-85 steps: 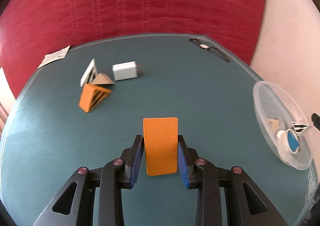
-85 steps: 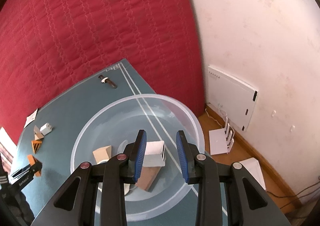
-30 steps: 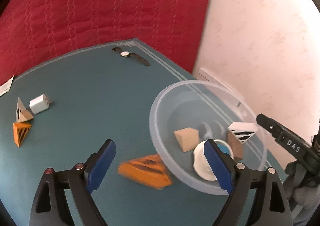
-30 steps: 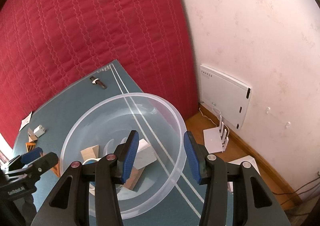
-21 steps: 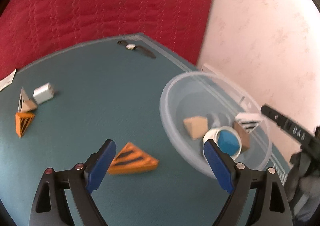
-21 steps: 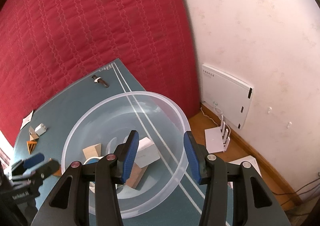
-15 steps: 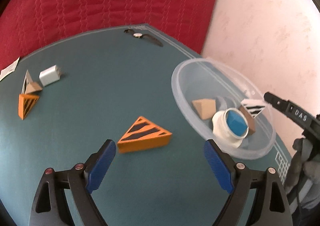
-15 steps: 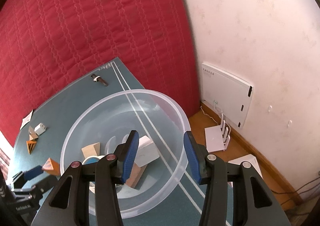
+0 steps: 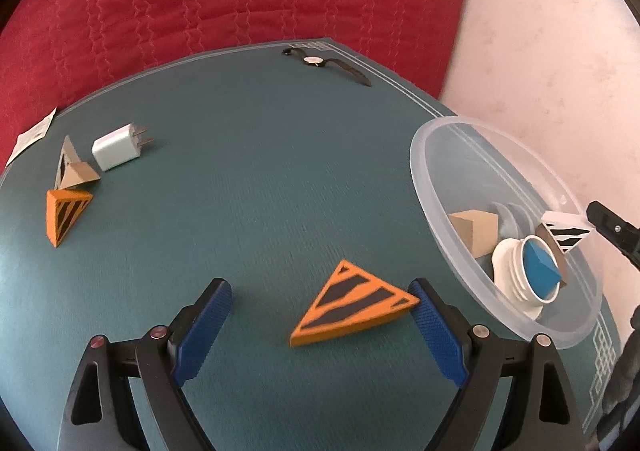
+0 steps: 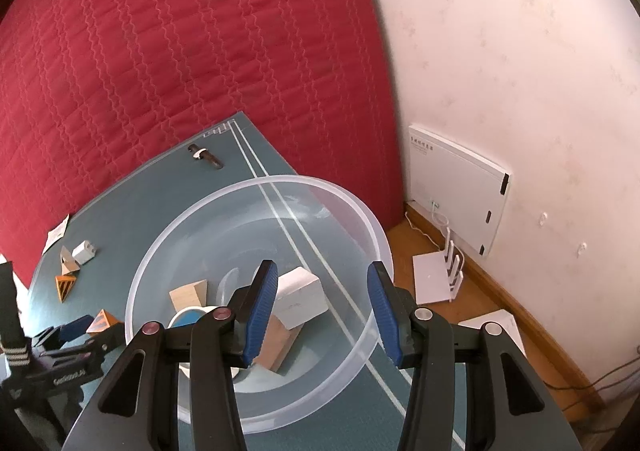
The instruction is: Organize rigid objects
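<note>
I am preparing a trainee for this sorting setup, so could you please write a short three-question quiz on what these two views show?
1. True or false: the orange striped wedge between the fingers of the left gripper lies on the table, outside the clear bowl.
2. Which lies nearest the white charger? A) wristwatch B) tan wedge C) blue-topped white cap
3. What does the right gripper hold?

Key: 1 true. 2 B. 3 Nothing; it is open above the bowl.
</note>
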Demonstrator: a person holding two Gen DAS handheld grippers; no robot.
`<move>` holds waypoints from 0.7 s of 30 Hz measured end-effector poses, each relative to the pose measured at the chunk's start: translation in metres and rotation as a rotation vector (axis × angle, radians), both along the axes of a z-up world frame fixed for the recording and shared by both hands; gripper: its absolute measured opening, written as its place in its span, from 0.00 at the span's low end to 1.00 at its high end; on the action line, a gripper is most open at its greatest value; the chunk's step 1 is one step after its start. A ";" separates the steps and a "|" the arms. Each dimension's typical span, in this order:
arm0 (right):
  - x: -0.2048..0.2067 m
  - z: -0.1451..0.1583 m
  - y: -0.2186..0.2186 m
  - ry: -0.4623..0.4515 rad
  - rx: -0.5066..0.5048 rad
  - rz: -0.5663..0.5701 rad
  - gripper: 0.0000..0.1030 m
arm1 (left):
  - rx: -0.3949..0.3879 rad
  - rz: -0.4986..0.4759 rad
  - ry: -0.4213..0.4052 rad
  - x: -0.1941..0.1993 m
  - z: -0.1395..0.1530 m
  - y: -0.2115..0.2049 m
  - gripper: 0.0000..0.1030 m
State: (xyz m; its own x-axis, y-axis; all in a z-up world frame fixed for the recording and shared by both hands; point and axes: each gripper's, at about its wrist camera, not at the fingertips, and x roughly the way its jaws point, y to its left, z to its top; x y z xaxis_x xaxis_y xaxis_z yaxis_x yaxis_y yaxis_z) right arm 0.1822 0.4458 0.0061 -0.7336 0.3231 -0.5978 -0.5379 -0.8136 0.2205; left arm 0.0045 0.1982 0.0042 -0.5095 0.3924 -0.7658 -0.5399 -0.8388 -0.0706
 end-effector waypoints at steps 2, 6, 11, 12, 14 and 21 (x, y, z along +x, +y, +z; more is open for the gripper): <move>0.001 0.000 0.000 -0.001 -0.001 -0.002 0.47 | -0.017 -0.019 0.008 0.002 0.000 0.004 0.79; -0.001 -0.001 0.000 -0.005 -0.004 -0.008 0.47 | -0.031 -0.056 0.032 0.011 0.002 0.005 0.54; -0.001 -0.001 -0.001 -0.006 -0.005 -0.009 0.47 | -0.002 -0.060 0.015 0.015 0.005 0.001 0.54; -0.001 -0.001 -0.001 -0.004 -0.005 -0.010 0.47 | 0.006 -0.058 0.015 0.015 0.007 0.000 0.54; -0.001 -0.001 -0.001 0.000 -0.004 -0.012 0.47 | 0.021 -0.056 0.023 0.016 0.013 0.001 0.54; -0.004 -0.003 0.002 0.007 -0.005 -0.016 0.47 | 0.078 -0.097 0.071 0.024 0.045 0.018 0.54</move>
